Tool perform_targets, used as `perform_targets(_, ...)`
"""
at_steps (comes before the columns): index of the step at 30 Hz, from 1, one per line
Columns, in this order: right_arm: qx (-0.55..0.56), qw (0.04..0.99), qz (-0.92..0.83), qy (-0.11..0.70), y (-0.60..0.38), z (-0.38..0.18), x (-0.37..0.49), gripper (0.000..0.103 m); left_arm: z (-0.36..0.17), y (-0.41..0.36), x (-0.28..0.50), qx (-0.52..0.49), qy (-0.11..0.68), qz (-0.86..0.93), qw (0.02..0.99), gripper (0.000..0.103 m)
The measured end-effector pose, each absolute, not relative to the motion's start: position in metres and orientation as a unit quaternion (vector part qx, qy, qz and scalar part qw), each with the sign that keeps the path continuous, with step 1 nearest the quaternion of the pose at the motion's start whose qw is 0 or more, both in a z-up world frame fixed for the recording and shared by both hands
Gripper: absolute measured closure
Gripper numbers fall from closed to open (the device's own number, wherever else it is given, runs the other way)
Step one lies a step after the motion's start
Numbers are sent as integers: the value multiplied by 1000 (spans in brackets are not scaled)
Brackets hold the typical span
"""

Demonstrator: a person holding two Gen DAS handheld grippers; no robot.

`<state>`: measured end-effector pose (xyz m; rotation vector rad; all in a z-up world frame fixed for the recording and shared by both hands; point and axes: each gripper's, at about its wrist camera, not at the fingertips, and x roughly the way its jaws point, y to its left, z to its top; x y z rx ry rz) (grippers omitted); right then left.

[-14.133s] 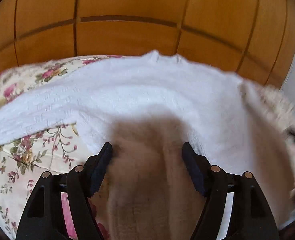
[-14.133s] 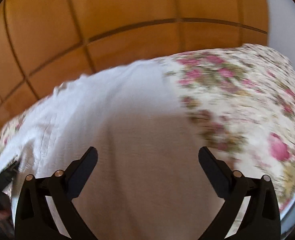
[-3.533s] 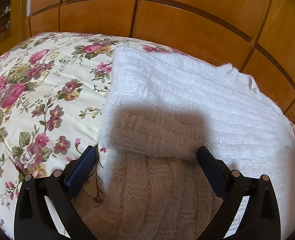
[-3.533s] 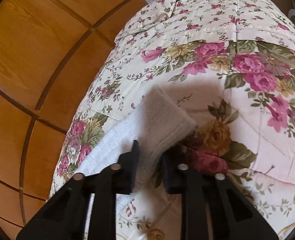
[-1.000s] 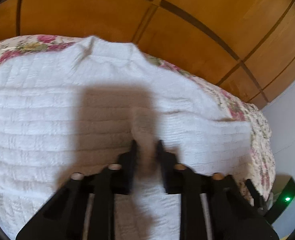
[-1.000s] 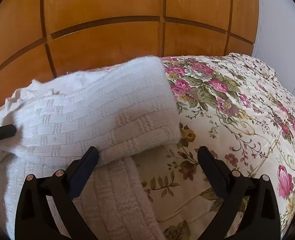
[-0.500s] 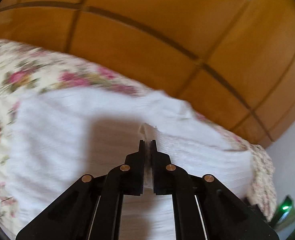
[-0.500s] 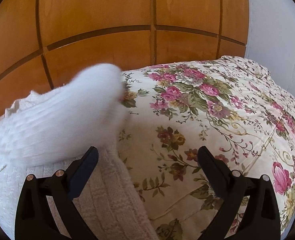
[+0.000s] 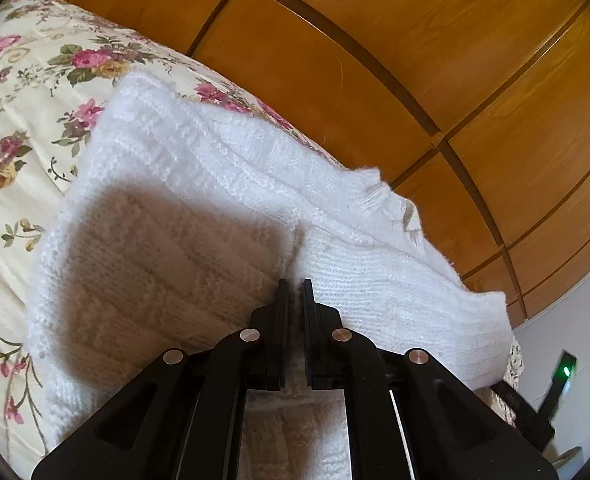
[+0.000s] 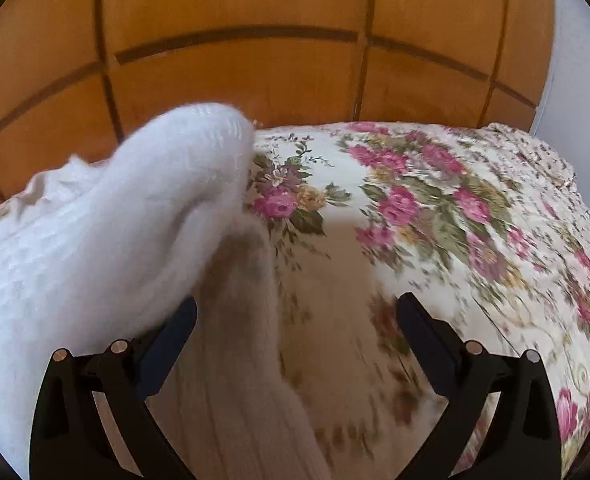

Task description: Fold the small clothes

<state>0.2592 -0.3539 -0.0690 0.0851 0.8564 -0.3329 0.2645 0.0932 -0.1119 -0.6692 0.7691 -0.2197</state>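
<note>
Behind floral bedspread (image 10: 435, 200), wooden panelled wall (image 10: 235, 72).

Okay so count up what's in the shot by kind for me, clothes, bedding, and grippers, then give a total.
Clothes: 1, the white knit sweater, pinched by the left hand-held gripper.
Bedding: 1, the floral bedspread.
Grippers: 2, counting the right hand-held gripper, which is open.
Total: 4.

A floral-covered bed (image 10: 435, 208) carries the white knitted sweater (image 9: 199, 200).
</note>
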Motion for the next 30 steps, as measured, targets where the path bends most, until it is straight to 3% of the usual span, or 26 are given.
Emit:
perform_targets(5, 65, 891, -256, 369, -374, -54, 261, 4, -112, 95, 264, -322, 365, -111, 867, 98)
perform_targets(9, 160, 821, -322, 443, -421, -98, 243, 10, -111, 94, 263, -313, 368, -120, 867, 98)
perform_targets(13, 177, 826, -316, 432, -430, -85, 233, 11, -110, 97, 263, -326, 364, -131, 863, 97)
perform_targets(16, 183, 844, -293, 410, -427, -74, 215, 8, -106, 93, 261, -325, 353, -150, 864, 76)
perform_targets(18, 171, 867, -272, 380, -422, -59, 211, 8, -102, 89, 258, -315, 344, -161, 870, 63)
perform_targets(24, 84, 915, -173, 356, -372, -31, 258, 2, -100, 90, 254, -312, 334, -151, 877, 63)
perform_targets(30, 21, 870, -228, 437, -380, -80, 317, 3, -103, 85, 258, -295, 352, -144, 877, 63)
